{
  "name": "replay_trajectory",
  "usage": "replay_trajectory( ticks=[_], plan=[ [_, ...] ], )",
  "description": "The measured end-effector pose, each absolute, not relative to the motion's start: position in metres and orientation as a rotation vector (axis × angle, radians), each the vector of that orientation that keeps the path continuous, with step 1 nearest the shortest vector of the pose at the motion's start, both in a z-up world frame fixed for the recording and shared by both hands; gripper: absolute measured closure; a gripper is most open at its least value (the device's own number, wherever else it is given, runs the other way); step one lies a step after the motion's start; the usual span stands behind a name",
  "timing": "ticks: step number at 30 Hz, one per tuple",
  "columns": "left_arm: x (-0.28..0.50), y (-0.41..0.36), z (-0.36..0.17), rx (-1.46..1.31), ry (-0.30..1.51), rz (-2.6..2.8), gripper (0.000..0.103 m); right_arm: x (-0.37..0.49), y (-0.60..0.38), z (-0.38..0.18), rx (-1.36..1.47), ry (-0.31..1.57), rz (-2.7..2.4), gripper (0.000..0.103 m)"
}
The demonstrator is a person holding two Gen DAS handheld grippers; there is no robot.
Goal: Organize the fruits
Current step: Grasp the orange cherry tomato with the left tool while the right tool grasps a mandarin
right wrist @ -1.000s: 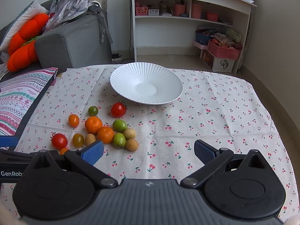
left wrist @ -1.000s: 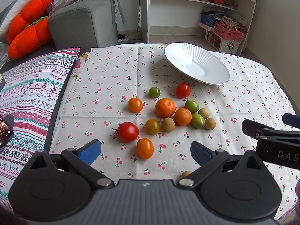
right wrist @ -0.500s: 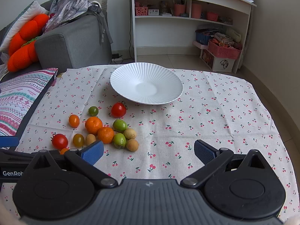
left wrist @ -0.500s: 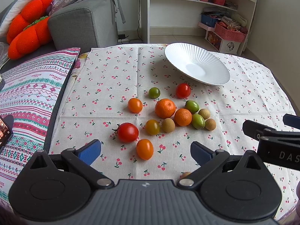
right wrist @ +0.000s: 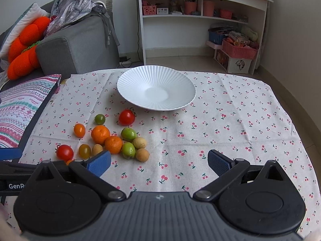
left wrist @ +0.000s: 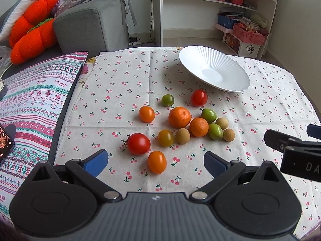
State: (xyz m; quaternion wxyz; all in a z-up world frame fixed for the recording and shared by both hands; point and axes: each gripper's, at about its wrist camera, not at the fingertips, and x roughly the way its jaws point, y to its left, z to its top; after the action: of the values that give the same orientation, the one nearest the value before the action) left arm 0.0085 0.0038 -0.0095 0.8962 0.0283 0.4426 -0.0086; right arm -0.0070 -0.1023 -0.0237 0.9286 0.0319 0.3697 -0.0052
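Both claws, left claw [left wrist: 156, 162] and right claw [right wrist: 159, 163], gape wide, holding nothing; fruits [right wrist: 100, 134] sit at seven o'clock of the white plate [right wrist: 138, 80].

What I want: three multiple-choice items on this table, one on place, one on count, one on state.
1. Where is the white plate?
A. on the cloth, beyond the fruit pile
B. on the sofa
C. under the fruit

2. How many red tomatoes are there?
A. one
B. two
C. four

3. How are the left gripper and right gripper?
A. both open
B. both shut
C. one holds a tomato

Answers: 1 A, it lies bare past the pile; 2 B, one sits near the plate and one near the left gripper; 3 A, both show wide gaps with nothing held.
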Motion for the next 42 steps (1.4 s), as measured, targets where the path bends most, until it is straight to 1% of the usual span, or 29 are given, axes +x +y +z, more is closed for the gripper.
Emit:
replay_trajectory(
  ticks=[10, 13, 16, 20, 24, 26, 30, 32, 33, 35, 37, 38, 40, 42],
  plan=[
    [0.019, 0.011, -0.004, 0.095, 0.893, -0.072, 0.016, 0.013, -0.116, -0.021, 0.058, 0.800, 0.033, 0.000],
    [0.025, 0.011, -0.008, 0.122, 0.910, -0.096, 0.016, 0.021, -0.117, -0.021, 0.072, 0.812, 0.087, 0.000],
    [0.032, 0.011, -0.011, 0.143, 0.920, -0.116, 0.016, 0.028, -0.111, -0.022, 0.025, 0.823, 0.139, 0.000],
    [0.040, 0.018, -0.021, 0.145, 0.924, -0.145, 0.016, 0.031, -0.106, -0.029, 0.009, 0.813, 0.206, 0.000],
    [0.046, 0.027, -0.042, 0.153, 0.959, -0.203, 0.018, 0.034, -0.106, -0.051, 0.026, 0.827, 0.294, 0.001],
    [0.049, 0.032, -0.050, 0.145, 0.971, -0.251, 0.021, 0.040, -0.103, -0.060, 0.023, 0.857, 0.338, 0.008],
    [0.052, 0.038, -0.063, 0.125, 1.016, -0.330, 0.039, 0.044, -0.092, -0.071, -0.031, 0.835, 0.424, 0.019],
    [0.052, 0.038, -0.066, 0.110, 1.025, -0.362, 0.043, 0.048, -0.087, -0.074, -0.045, 0.825, 0.454, 0.028],
    [0.052, 0.037, -0.067, 0.107, 1.030, -0.376, 0.046, 0.051, -0.085, -0.075, -0.039, 0.821, 0.473, 0.030],
    [0.051, 0.035, -0.069, 0.106, 1.038, -0.398, 0.052, 0.056, -0.082, -0.077, -0.026, 0.818, 0.489, 0.041],
    [0.051, 0.033, -0.071, 0.106, 1.045, -0.416, 0.061, 0.061, -0.080, -0.079, -0.023, 0.825, 0.489, 0.047],
    [0.051, 0.032, -0.074, 0.105, 1.054, -0.421, 0.063, 0.064, -0.078, -0.080, -0.024, 0.826, 0.486, 0.052],
    [0.052, 0.030, -0.079, 0.114, 1.070, -0.420, 0.071, 0.068, -0.076, -0.082, -0.027, 0.821, 0.479, 0.058],
    [0.052, 0.028, -0.082, 0.137, 1.073, -0.415, 0.075, 0.072, -0.074, -0.083, -0.028, 0.821, 0.479, 0.061]
  ],
)
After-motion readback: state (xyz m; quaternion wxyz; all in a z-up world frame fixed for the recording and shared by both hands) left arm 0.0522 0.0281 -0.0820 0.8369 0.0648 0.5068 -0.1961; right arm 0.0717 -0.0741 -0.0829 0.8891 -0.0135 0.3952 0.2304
